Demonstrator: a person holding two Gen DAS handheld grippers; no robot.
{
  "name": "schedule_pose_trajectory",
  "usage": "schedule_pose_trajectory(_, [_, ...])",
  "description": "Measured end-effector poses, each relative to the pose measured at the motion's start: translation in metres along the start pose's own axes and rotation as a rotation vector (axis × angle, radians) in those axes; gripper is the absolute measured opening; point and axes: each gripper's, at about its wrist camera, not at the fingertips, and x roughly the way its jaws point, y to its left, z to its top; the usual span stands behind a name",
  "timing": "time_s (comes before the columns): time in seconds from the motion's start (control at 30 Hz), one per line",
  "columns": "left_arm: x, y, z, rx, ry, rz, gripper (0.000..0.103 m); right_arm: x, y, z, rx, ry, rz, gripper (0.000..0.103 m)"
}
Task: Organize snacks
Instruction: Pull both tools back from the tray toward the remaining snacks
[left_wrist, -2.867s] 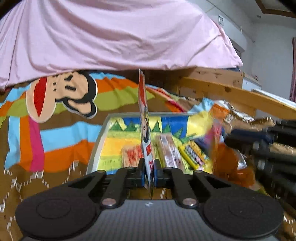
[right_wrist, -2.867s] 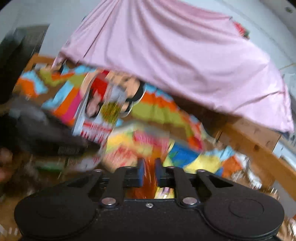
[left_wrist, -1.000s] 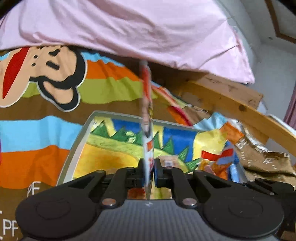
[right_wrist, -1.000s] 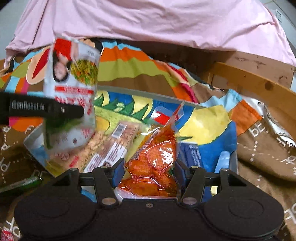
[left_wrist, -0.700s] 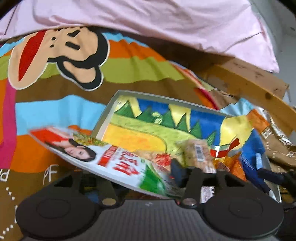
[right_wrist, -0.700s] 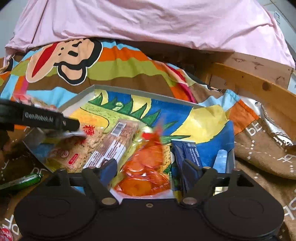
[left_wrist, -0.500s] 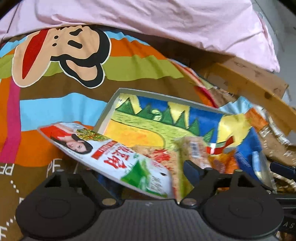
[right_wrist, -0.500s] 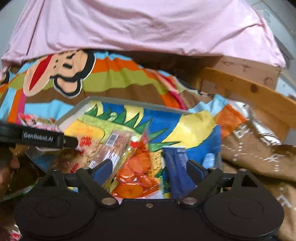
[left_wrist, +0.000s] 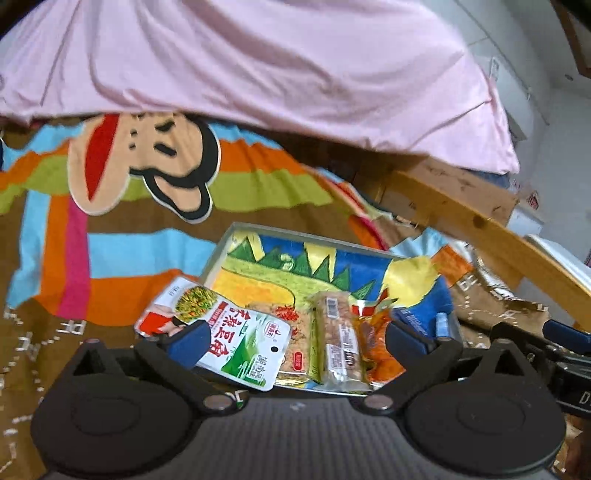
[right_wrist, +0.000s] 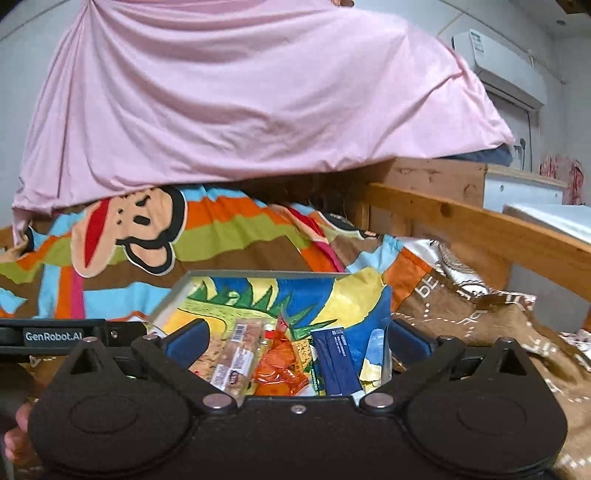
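Snacks lie in a tray (left_wrist: 218, 254) on the bed — a green-and-white packet (left_wrist: 236, 343) overhanging its near left corner, an orange packet (right_wrist: 277, 365) mid-tray. Left claw (left_wrist: 295, 343) and right claw (right_wrist: 297, 341) are both opening — nothing gripped.

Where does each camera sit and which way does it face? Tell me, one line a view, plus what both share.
Left wrist: on the left gripper, looking forward and down at the tray; its open fingers and the green-and-white packet show.
Right wrist: on the right gripper, facing the tray's orange snack bag; its open fingers and, at left, the other gripper show.
Shared: tray, pink sheet, striped blanket.
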Motion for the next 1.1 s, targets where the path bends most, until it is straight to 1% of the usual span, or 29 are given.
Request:
schedule_pose_trajectory(0.1, [-0.029, -0.003, -0.005, 0.0, -0.032, 0.014, 0.102, -0.026, 0.002, -0.001, -0.003, -0.018, 0.006, 0.102])
schedule_pose_trajectory(0.2, [-0.055, -0.005, -0.013, 0.005, -0.046, 0.036, 0.102, -0.052, 0.002, -0.004, -0.004, -0.032, 0.012, 0.102])
schedule_pose_trajectory(0.47, [-0.116, -0.005, -0.051, 0.039, -0.033, 0.083, 0.102, -0.113, 0.006, -0.028, 0.005, -0.03, 0.028, 0.102])
schedule_pose_trajectory(0.67, [-0.16, -0.007, -0.074, 0.07, -0.039, 0.124, 0.102, -0.149, 0.018, -0.047, -0.027, -0.011, 0.043, 0.102])
schedule_pose_trajectory(0.83, [-0.186, -0.006, -0.091, 0.088, -0.011, 0.157, 0.102, -0.176, 0.027, -0.063, -0.03, 0.032, 0.045, 0.102])
schedule_pose_trajectory(0.97, [-0.199, -0.01, -0.093, 0.092, -0.008, 0.171, 0.102, -0.19, 0.034, -0.073, -0.039, 0.062, 0.053, 0.102])
schedule_pose_trajectory(1.1, [-0.204, -0.012, -0.096, 0.1, 0.015, 0.208, 0.102, -0.195, 0.039, -0.078, -0.043, 0.096, 0.041, 0.102])
